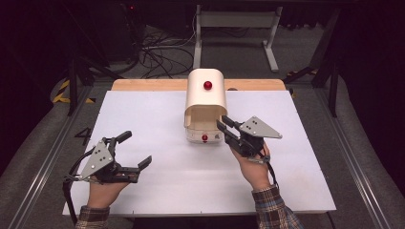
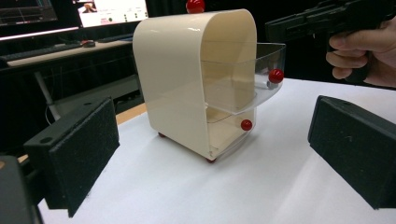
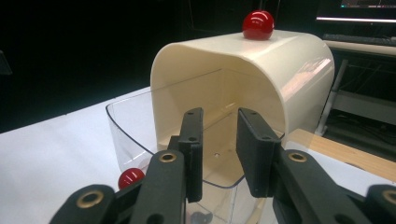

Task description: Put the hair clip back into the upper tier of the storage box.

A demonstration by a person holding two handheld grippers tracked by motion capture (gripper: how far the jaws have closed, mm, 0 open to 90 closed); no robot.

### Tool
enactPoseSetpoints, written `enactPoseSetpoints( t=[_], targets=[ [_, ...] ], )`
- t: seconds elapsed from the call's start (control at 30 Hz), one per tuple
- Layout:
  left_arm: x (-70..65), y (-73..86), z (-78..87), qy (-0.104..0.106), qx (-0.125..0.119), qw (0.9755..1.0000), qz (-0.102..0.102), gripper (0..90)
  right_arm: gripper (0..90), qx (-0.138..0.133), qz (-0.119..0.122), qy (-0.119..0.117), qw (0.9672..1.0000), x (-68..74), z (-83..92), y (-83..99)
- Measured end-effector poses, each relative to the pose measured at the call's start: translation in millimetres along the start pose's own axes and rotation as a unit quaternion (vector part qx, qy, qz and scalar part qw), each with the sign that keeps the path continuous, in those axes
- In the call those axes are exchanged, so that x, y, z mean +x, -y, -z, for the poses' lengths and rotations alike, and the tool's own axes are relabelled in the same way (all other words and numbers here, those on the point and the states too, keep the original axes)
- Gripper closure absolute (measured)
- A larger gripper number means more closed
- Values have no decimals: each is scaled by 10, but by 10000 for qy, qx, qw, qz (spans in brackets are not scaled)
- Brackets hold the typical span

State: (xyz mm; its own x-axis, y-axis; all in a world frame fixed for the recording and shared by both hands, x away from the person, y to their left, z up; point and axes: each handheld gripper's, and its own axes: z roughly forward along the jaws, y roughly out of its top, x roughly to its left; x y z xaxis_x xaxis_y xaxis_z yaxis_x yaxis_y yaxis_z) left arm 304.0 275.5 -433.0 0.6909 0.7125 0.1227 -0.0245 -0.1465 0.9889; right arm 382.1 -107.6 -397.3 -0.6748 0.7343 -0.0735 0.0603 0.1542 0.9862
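Observation:
A cream arched cabinet (image 1: 206, 98) (image 2: 173, 79) (image 3: 280, 74) with a red ball (image 1: 207, 85) (image 3: 258, 24) on top stands at the back middle of the white table. Its clear upper drawer (image 2: 238, 79) (image 3: 130, 126) is pulled out and carries a red knob (image 2: 276, 75) (image 3: 130, 178). A lower drawer with its own red knob (image 2: 246, 124) sits pushed in. My right gripper (image 1: 228, 125) (image 3: 222, 116) is at the pulled-out drawer's front rim, jaws a narrow gap apart, pads not pressing on it. My left gripper (image 1: 136, 150) (image 2: 212, 154) rests wide open at the front left, empty, facing the cabinet.
The white table top (image 1: 157, 119) has a wooden strip (image 1: 143, 85) along its far edge. Beyond it stand a metal table frame (image 1: 234, 21) and loose cables (image 1: 162, 52) on the floor. Monitors (image 2: 112, 10) and a desk lie behind the cabinet in the left gripper view.

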Motion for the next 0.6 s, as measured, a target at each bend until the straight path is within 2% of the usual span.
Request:
enactPoseSetpoints(
  t=[0.6],
  targets=[
    [-10,4,-14,14,7,10000,0,26,627,-139,-4,-38,9999,-16,83,14]
  ],
)
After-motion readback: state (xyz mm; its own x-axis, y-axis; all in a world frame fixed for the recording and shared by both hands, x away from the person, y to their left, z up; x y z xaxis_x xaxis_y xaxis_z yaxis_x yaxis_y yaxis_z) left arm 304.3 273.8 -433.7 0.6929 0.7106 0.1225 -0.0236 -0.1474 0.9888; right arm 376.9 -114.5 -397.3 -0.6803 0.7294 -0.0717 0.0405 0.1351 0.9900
